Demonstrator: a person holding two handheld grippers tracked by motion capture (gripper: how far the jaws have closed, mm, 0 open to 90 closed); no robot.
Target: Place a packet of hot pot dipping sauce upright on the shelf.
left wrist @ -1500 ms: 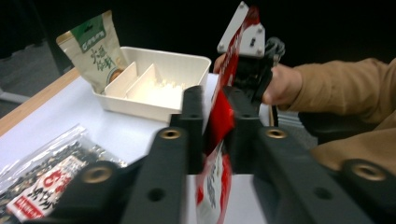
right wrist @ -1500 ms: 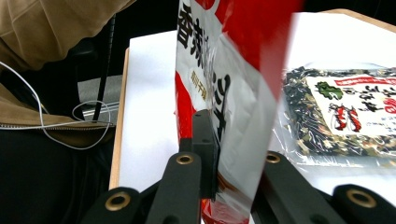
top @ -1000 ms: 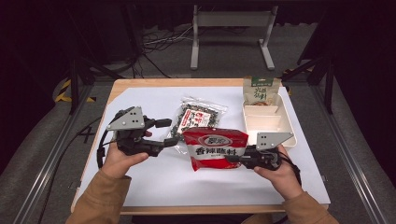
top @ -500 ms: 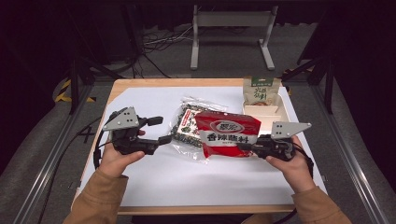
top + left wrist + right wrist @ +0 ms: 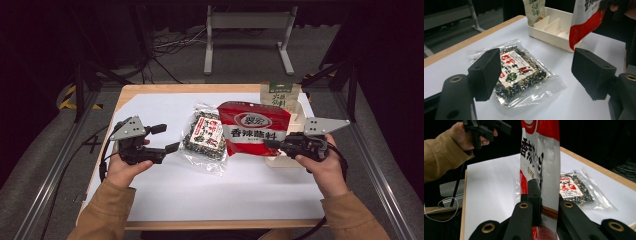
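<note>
A red seasoning bag [image 5: 254,127] hangs upright over the table's right half, with my right gripper [image 5: 272,145] shut on its lower right edge. In the right gripper view the jaws [image 5: 544,195] pinch the bag [image 5: 541,150] edge-on. My left gripper [image 5: 169,138] stands open at the left, apart from the bag. Its jaws have just been opening and nothing is between them. A clear packet of dark dried food [image 5: 205,135] lies flat on the white sheet. In the left gripper view this packet [image 5: 519,72] lies just beyond the open gripper [image 5: 539,72].
A white divided tray [image 5: 299,114] sits at the right edge of the table, partly behind the red bag. A green pouch [image 5: 280,94] stands at its far end. In the left gripper view the tray [image 5: 554,32] has bare compartments.
The right gripper has carried the red bag up and to the right, toward the tray. The left gripper has come off the bag's left edge, widened its jaws and sunk a little.
</note>
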